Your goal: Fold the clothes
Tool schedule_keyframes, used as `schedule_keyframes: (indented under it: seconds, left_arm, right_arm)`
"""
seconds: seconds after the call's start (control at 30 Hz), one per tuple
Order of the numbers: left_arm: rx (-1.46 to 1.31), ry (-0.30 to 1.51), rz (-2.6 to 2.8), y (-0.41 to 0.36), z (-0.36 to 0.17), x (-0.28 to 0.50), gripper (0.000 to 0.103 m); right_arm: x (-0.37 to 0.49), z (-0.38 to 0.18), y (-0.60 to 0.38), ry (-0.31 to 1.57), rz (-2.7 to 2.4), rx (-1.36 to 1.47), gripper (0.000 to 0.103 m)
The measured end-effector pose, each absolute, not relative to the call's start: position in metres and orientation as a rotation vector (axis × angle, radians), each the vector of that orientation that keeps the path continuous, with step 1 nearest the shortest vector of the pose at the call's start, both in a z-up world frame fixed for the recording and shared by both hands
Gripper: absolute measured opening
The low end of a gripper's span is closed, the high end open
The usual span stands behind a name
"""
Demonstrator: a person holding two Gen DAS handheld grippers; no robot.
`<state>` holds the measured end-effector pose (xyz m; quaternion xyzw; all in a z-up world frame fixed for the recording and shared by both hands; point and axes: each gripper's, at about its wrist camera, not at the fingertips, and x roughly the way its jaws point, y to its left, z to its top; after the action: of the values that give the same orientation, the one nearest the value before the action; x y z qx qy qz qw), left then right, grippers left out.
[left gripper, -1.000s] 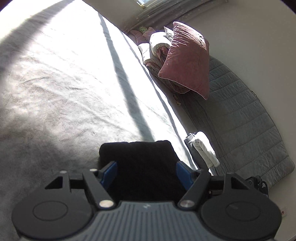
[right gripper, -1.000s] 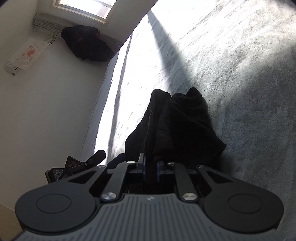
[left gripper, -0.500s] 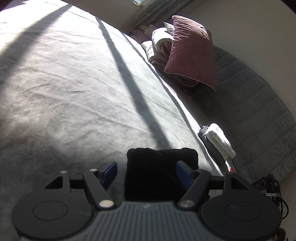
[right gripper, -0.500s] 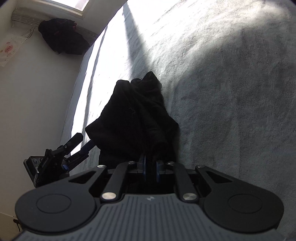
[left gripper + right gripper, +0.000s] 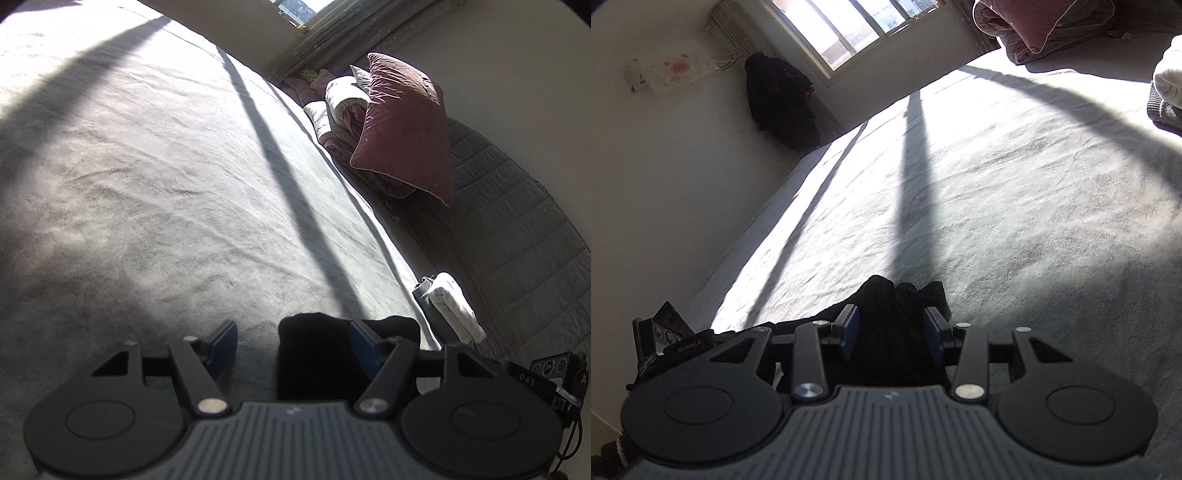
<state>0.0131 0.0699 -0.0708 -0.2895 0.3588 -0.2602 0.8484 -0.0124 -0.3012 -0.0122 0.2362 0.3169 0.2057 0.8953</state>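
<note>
Black folded garment (image 5: 897,332) lies on the grey bed cover (image 5: 155,206), near its edge. Right gripper (image 5: 891,334): jaws have just been opening; the garment sits between the blue pads (image 5: 849,332), which stand apart from the cloth rather than pinching it. Left gripper (image 5: 291,345): jaws spread and just narrowed slightly, garment against the right-hand pad only, not clamped. Beyond, a folded white item (image 5: 456,308) sits at the bed edge; a maroon pillow (image 5: 406,129) leans on rolled bedding (image 5: 343,99).

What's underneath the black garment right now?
The black garment lies on the grey bed cover, which shows all around it. Anything directly beneath its folds is covered.
</note>
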Motion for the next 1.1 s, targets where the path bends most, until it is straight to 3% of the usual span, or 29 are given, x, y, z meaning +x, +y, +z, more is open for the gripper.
schedule_keyframes:
  seconds: [0.1, 0.33, 0.37, 0.4, 0.43, 0.63, 0.73, 0.9, 1.03, 1.07, 1.1]
  left_arm:
    - [-0.63, 0.75, -0.549, 0.072, -0.075, 0.014, 0.063]
    - [-0.629, 0.734, -0.563, 0.069, -0.078, 0.018, 0.061]
    - [-0.618, 0.735, -0.563, 0.067, -0.078, 0.018, 0.054]
    - [-0.6, 0.744, -0.563, 0.064, -0.078, 0.02, 0.027]
    - [-0.583, 0.752, -0.561, 0.062, -0.077, 0.021, 0.013]
    - [-0.488, 0.734, -0.519, 0.05, -0.074, 0.02, 0.015]
    - [-0.457, 0.74, -0.51, 0.045, -0.075, 0.024, 0.021]
    - [-0.446, 0.675, -0.479, 0.045, -0.064, 0.022, 0.047]
    - [-0.424, 0.596, -0.474, 0.048, -0.05, 0.018, 0.045]
    - [-0.412, 0.576, -0.49, 0.048, -0.047, 0.016, 0.042]
    - [-0.4, 0.559, -0.508, 0.048, -0.044, 0.014, 0.032]
  right_arm:
    - [0.001, -0.014, -0.286, 0.614, 0.433, 0.425, 0.052]
    - [0.023, -0.024, -0.257, 0.594, 0.428, 0.257, 0.052]
    - [0.024, -0.025, -0.255, 0.594, 0.425, 0.249, 0.051]
    - [0.023, -0.025, -0.253, 0.584, 0.427, 0.244, 0.035]
    - [0.022, -0.025, -0.251, 0.573, 0.429, 0.239, 0.011]
    - [0.004, -0.012, -0.244, 0.484, 0.327, 0.149, 0.009]
    - [0.018, -0.024, -0.24, 0.524, 0.276, 0.089, 0.009]
    - [0.029, -0.044, -0.229, 0.549, 0.226, -0.035, 0.011]
    - [0.017, -0.028, -0.238, 0.508, 0.264, 0.006, 0.022]
    - [0.012, -0.023, -0.239, 0.494, 0.272, 0.007, 0.022]
    - [0.007, -0.019, -0.239, 0.478, 0.276, -0.001, 0.022]
